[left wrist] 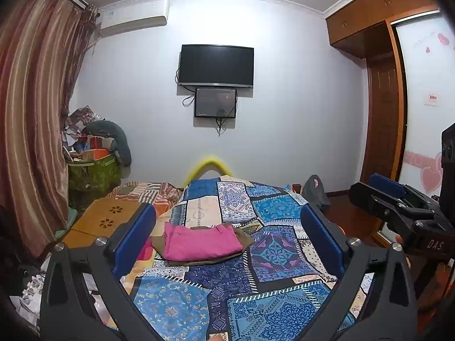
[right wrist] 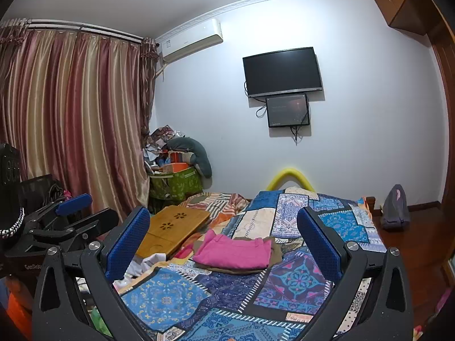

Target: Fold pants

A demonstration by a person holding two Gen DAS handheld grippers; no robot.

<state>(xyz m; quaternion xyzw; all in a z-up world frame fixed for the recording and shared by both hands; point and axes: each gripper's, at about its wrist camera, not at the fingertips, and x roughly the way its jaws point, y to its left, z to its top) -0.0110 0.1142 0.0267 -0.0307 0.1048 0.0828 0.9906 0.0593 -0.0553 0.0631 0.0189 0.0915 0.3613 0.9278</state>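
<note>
The left gripper point(left wrist: 227, 236) is hanging wide open and holding nothing, its blue pads framing the center of its view. The right gripper point(right wrist: 223, 241) is likewise gaping wide and empty. Pink pants point(left wrist: 200, 241) are lying folded at mid-frame on a brown garment point(left wrist: 244, 237), both resting on the patchwork bedspread point(left wrist: 273, 255). A wooden tray point(right wrist: 173, 227) is sitting at center-left, beside the pile.

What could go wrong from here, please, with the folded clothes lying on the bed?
The pink pants sit folded on a brown garment; a careless grab may take both or undo the fold. The wooden lap desk lies close beside the pile and could be bumped by the open left gripper.
</note>
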